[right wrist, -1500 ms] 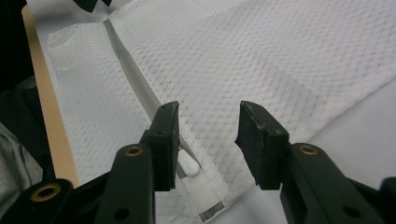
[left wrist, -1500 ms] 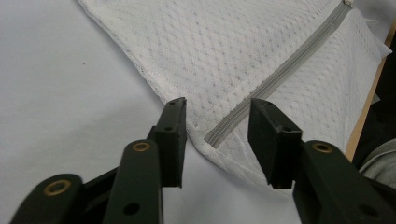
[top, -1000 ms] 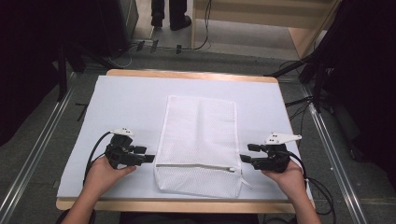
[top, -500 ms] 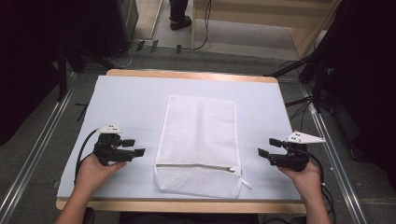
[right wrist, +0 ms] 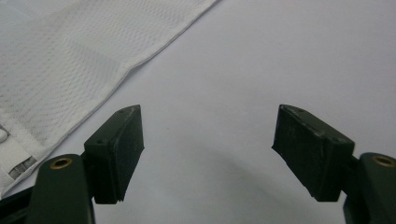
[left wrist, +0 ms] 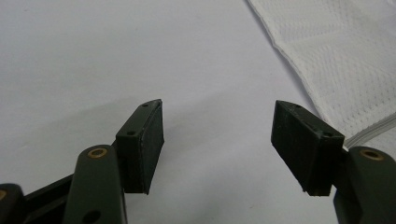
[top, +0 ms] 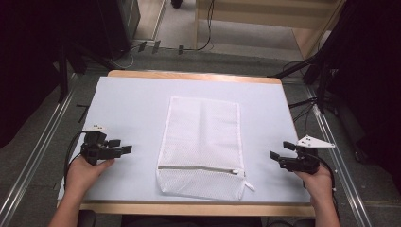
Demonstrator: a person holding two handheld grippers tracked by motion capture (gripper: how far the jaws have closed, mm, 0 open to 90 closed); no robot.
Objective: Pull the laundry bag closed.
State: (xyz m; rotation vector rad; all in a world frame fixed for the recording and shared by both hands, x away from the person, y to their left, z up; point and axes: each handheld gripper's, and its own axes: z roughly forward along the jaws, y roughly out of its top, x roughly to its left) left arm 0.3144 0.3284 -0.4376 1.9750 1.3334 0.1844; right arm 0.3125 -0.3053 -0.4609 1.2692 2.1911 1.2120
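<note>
While a person's hands are reaching in from the near edge of the worktop (top: 137, 94), the left gripper (top: 124, 149) and the right gripper (top: 274, 155) are sitting low over the pale blue cover, one at either side of a white mesh laundry bag (top: 203, 142); both are pointing inward toward the bag, and each is standing clear of it, touching nothing; the jaws of both have just been opening, with nothing between them, and they are now standing wide apart over bare cover. Seen from the left gripper view, the bag's hemmed edge (left wrist: 327, 60) is running past the far right jaw, near but not between the pads; seen from the right gripper view, the mesh (right wrist: 70, 65) is lying to the left, its zipper band (right wrist: 14, 158) just showing beside the left jaw. Between the two grippers the bag is lying flat in the middle of the worktop, long side running away from the person, its zipper (top: 198, 169) crossing the near end with the white pull (top: 248, 185) trailing off the near right corner. Beyond the far edge, cables (top: 198, 47) are trailing across the floor, and a light wooden frame (top: 302, 28) is standing at the back right.
</note>
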